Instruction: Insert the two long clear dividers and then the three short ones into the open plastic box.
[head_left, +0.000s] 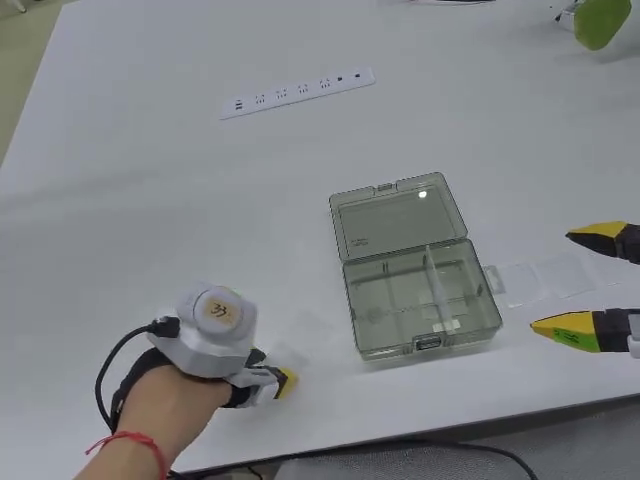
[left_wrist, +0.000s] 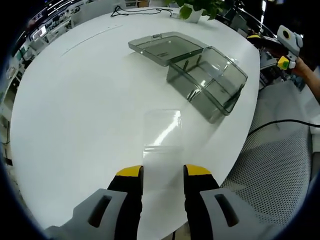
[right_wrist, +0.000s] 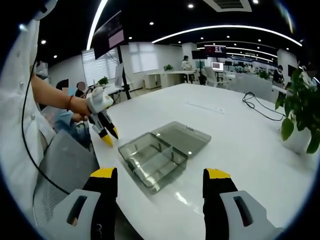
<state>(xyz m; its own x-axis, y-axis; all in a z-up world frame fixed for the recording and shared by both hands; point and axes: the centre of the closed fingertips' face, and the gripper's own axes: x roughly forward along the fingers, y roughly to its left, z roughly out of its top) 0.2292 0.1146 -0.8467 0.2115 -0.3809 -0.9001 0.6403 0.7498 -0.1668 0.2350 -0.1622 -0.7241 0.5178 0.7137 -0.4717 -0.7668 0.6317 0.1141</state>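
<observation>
Left tool (left_wrist: 163, 171) is sitting open at the divider (left_wrist: 162, 131) by the bench's (left_wrist: 75, 100) front edge, right tool (right_wrist: 161, 173) hanging open too; pinch squarely.

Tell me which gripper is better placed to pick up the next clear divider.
Probably left: a clear divider lies on the table straight ahead of the left gripper, whose jaws are parted. The right gripper hovers wide open beside the box.

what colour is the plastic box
The box is see-through smoky grey, clearest in the head view.
</observation>
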